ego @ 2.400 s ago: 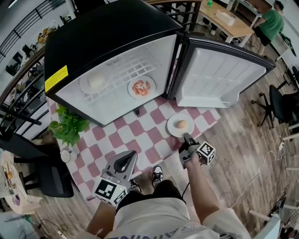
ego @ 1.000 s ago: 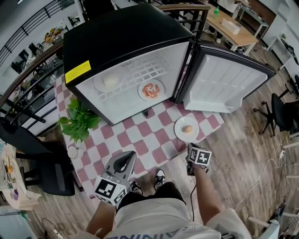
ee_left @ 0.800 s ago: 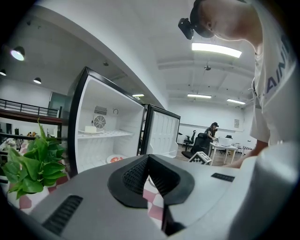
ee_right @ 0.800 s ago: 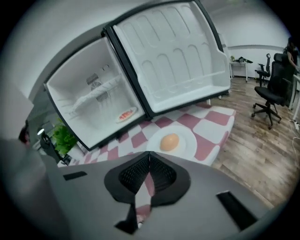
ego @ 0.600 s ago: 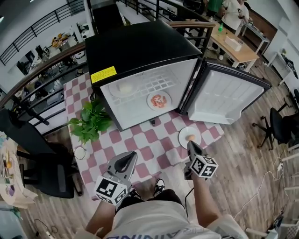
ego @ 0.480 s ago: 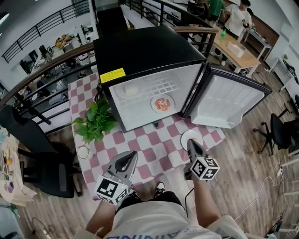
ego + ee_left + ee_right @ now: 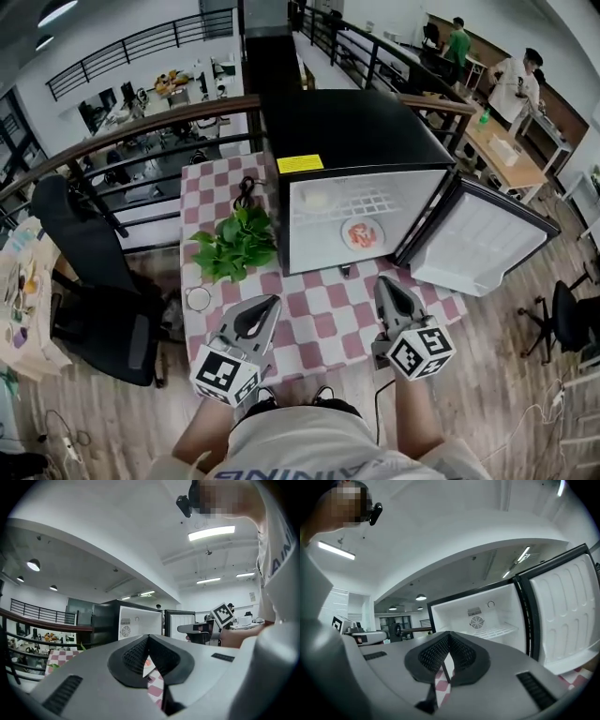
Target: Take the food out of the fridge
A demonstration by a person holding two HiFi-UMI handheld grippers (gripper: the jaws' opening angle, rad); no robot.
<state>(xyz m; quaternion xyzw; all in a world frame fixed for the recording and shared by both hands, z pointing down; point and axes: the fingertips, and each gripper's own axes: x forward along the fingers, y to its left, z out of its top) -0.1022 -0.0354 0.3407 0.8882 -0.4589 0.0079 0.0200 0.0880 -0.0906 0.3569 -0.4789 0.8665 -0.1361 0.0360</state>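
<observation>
A black mini fridge [image 7: 352,131] stands on a red-and-white checked cloth [image 7: 319,319] spread on a wooden floor [image 7: 525,375], its door [image 7: 487,248] swung wide to the right; inside the white compartment a plate of reddish-orange food [image 7: 362,234] lies low and toward the door side, and a plate with a pale round food [image 7: 316,198] sits higher up at the left, by the wire shelf [image 7: 375,202]; both plates are inside the fridge, well apart from either gripper. The left gripper [image 7: 272,300] is held over the near edge of the cloth and points toward the fridge; in the left gripper view its jaws meet at the tips with nothing between them [image 7: 148,636], and the fridge [image 7: 136,623] shows beyond them. The right gripper [image 7: 382,281] is held just in front of the open compartment, below the reddish-orange plate in the head view; its jaws are closed together and empty [image 7: 449,633], with the fridge interior [image 7: 487,616] and the door [image 7: 567,611] ahead. A leafy potted plant [image 7: 234,246] stands on the cloth left of the fridge, with a small white cup [image 7: 198,299] near it; a black chair [image 7: 94,281] stands off the cloth at the left, and a railing [image 7: 141,131] runs behind.
</observation>
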